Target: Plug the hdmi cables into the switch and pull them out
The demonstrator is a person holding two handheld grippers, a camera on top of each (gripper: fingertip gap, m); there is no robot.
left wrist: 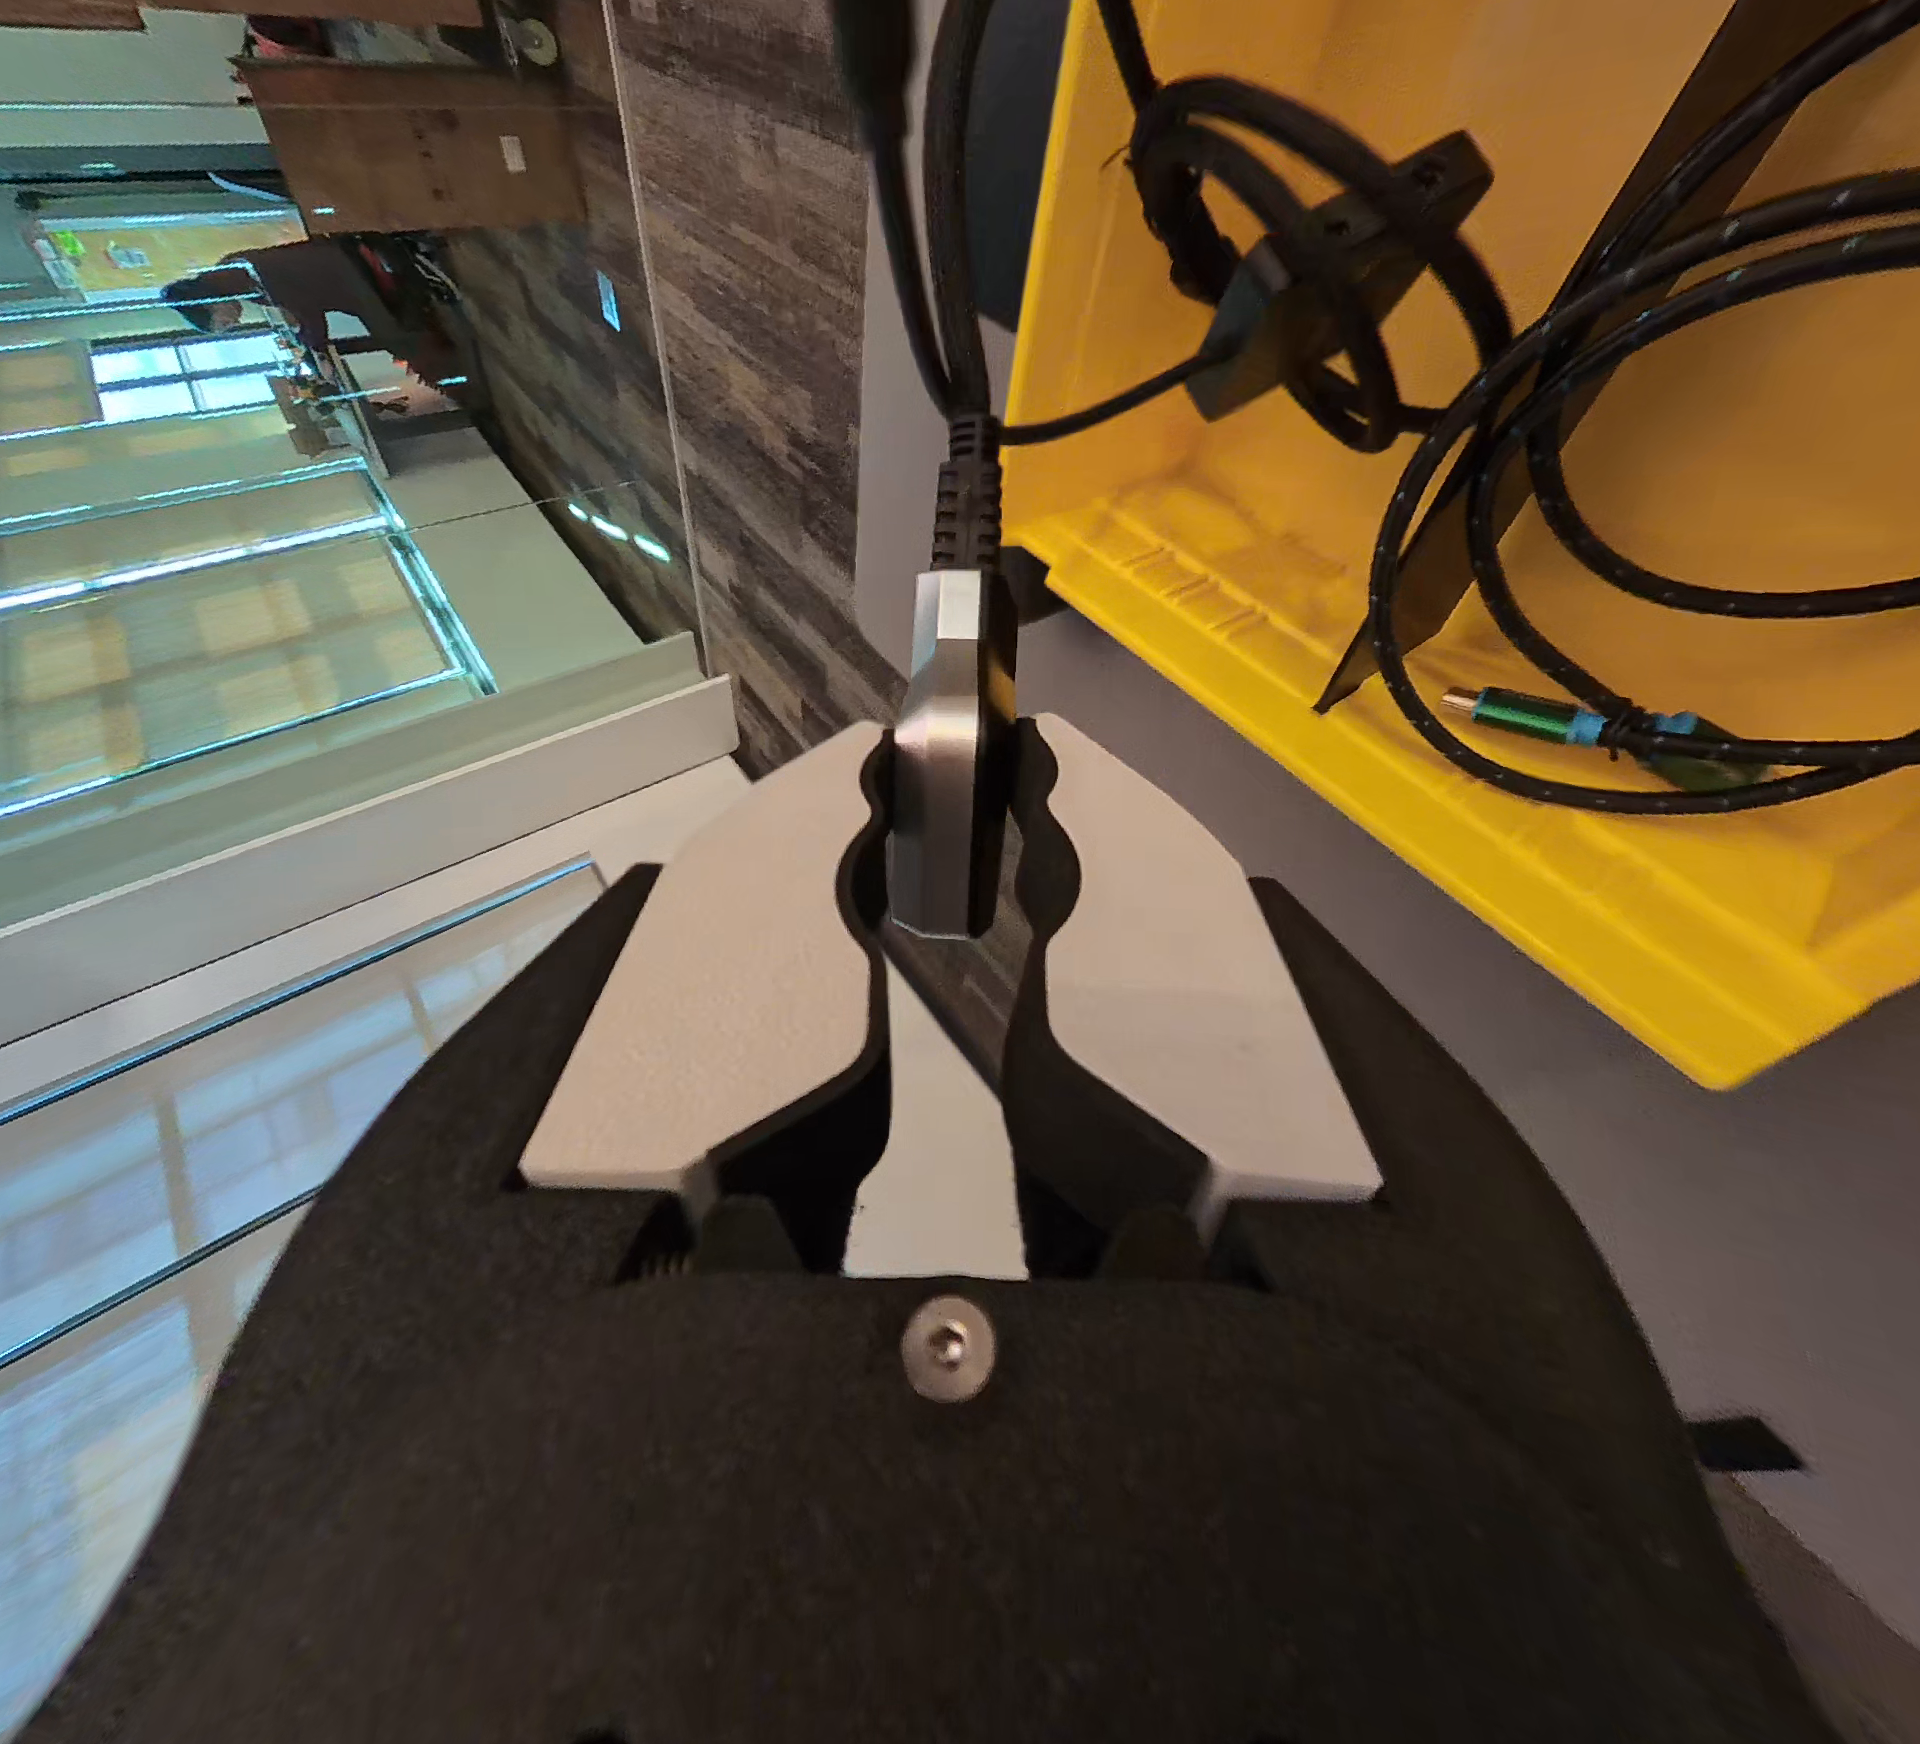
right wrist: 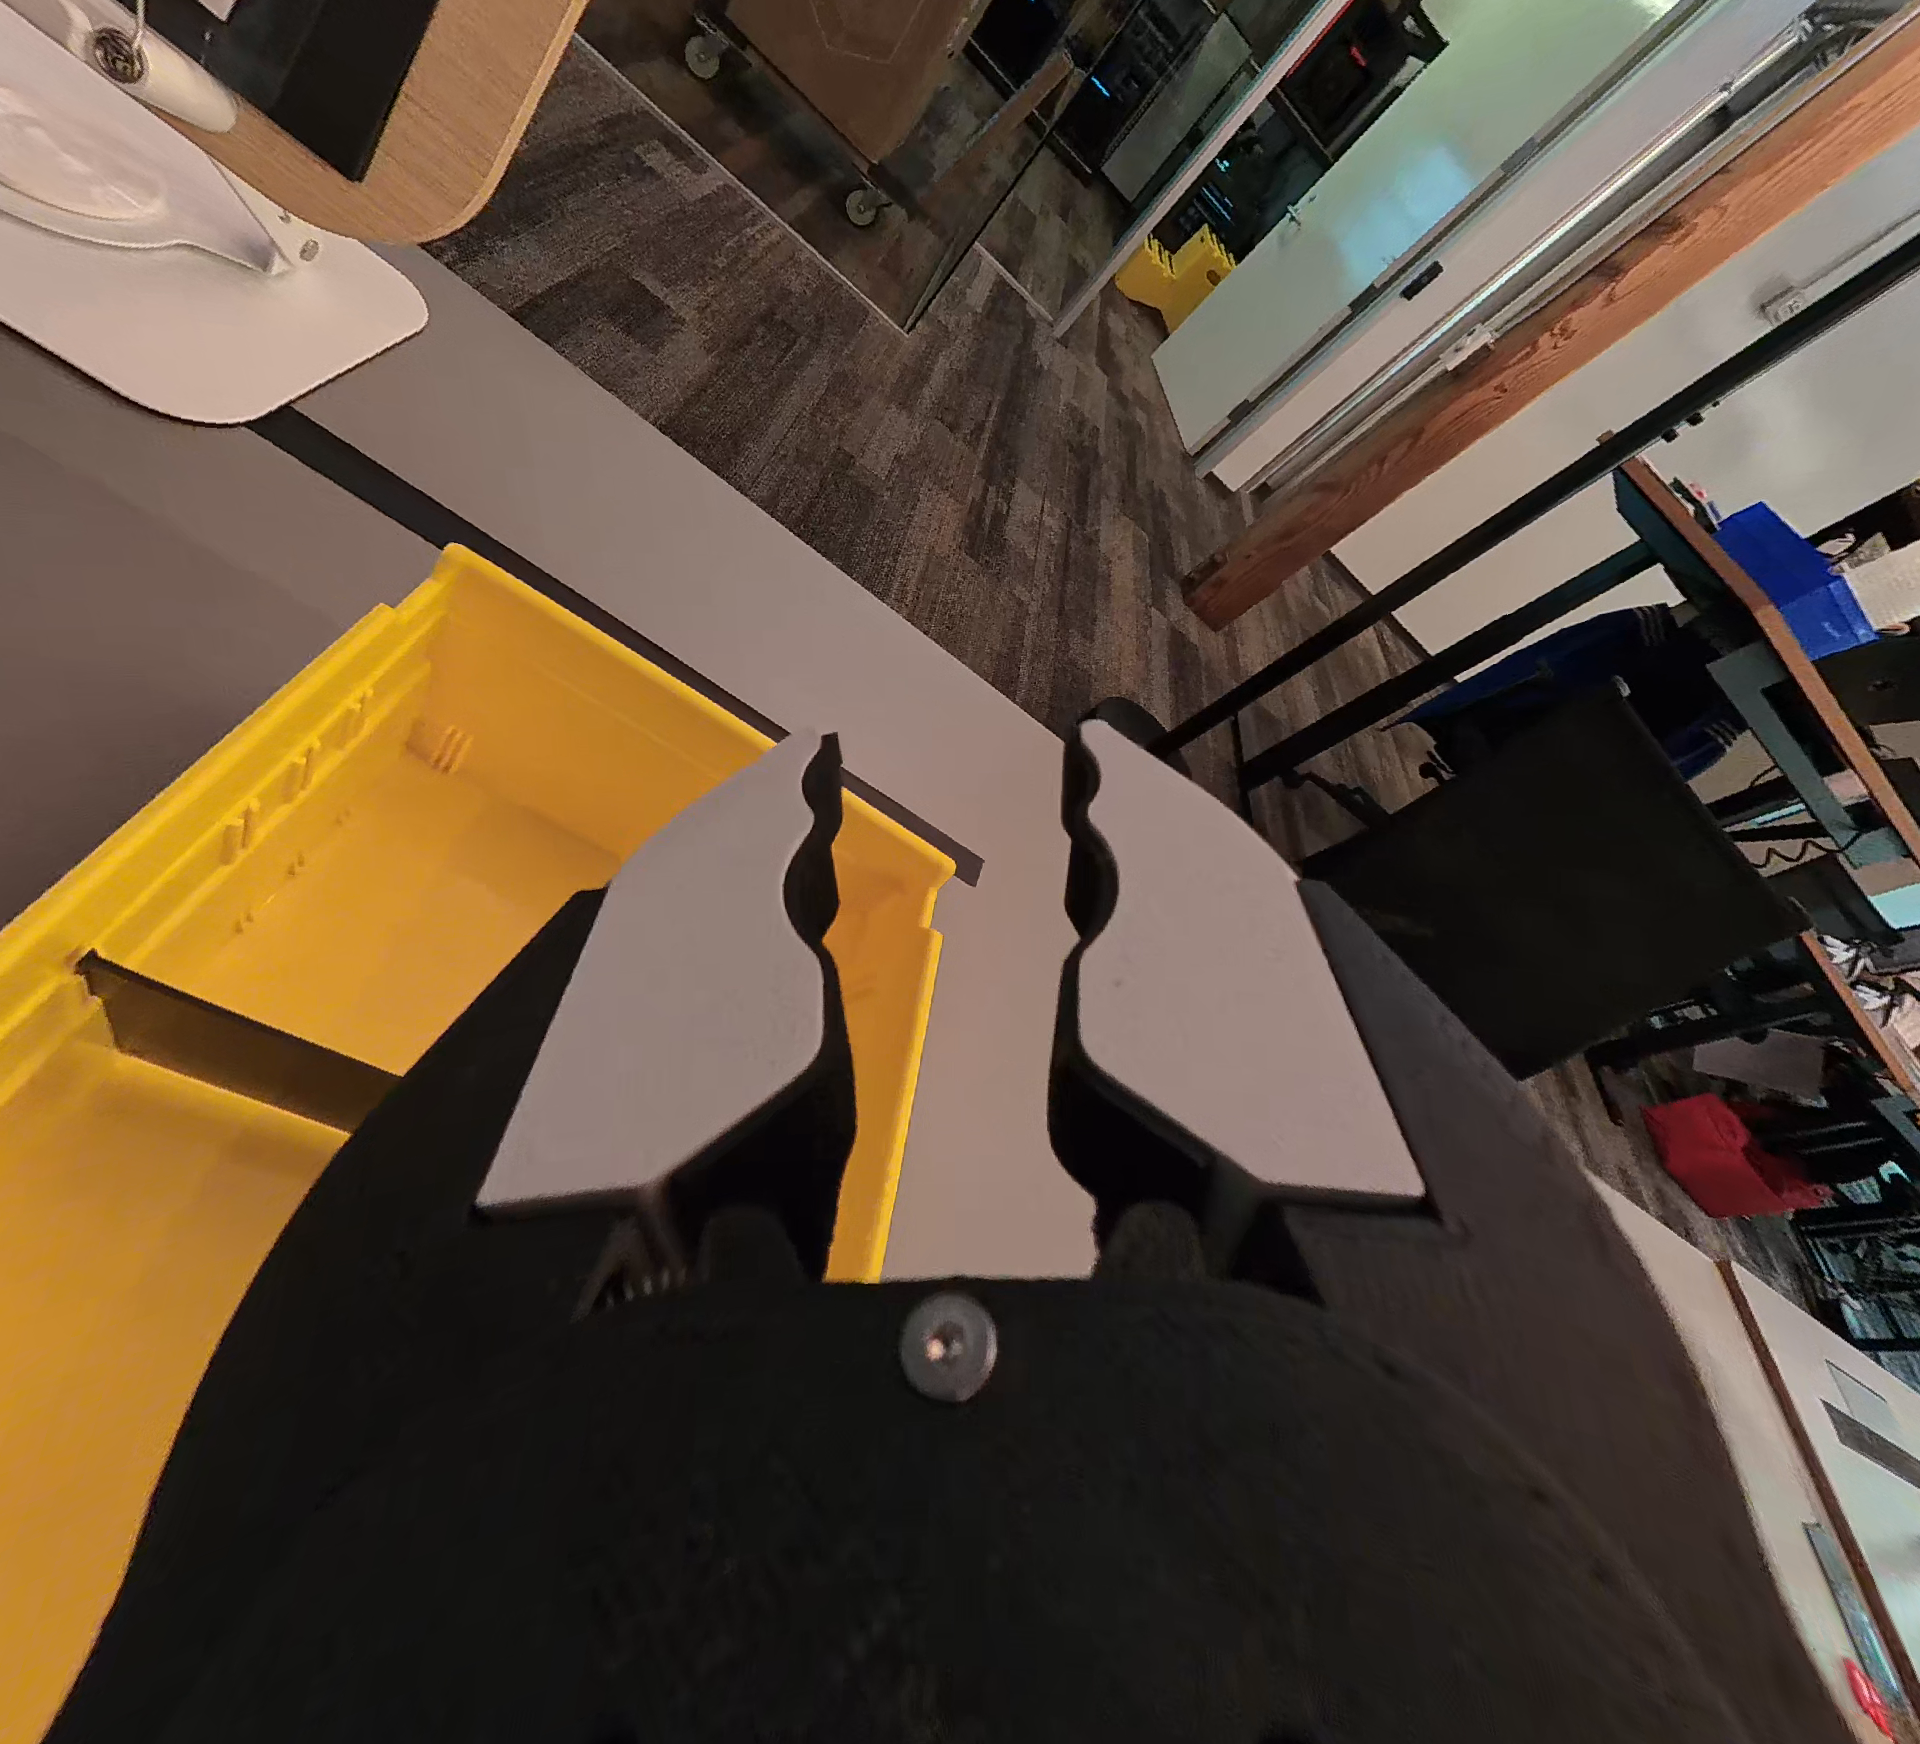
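Silver metal fills the middle of the left wrist view: the left hand-held gripper (left wrist: 954,785) is closed on a small flat switch (left wrist: 940,759), pinched edge-on between its two grey fingers (left wrist: 774,946). A black braided cable (left wrist: 961,240) runs from the switch's ribbed strain relief, loops up and back down, and trails into a yellow bin (left wrist: 1195,136) on the grey bench (left wrist: 1558,1279). In the bin lie a tied coil of cable with a dark plug (left wrist: 1242,333) and a second black cable flecked with blue, whose green plug (left wrist: 1517,715) rests on the bin floor near its front wall.

The right wrist view shows the right hand-held gripper (right wrist: 951,785) open and empty, jaws apart, hovering above the bench edge beside the yellow bin (right wrist: 312,863). No cable shows in the compartment seen from that side, which is split off by a dark divider (right wrist: 229,1034).

Risks from here, as a judgement: the switch is held by a narrow strip of its body, so a push from a plug could twist it in the grip or slide it out — the smooth metal gives the fingers little to bite. The cable already attached could tug the switch as it moves. The loops in the bin overlap, so lifting the green plug may drag the whole tangle along. Which way the switch's ports face cannot be told — a misaligned plug would jam.
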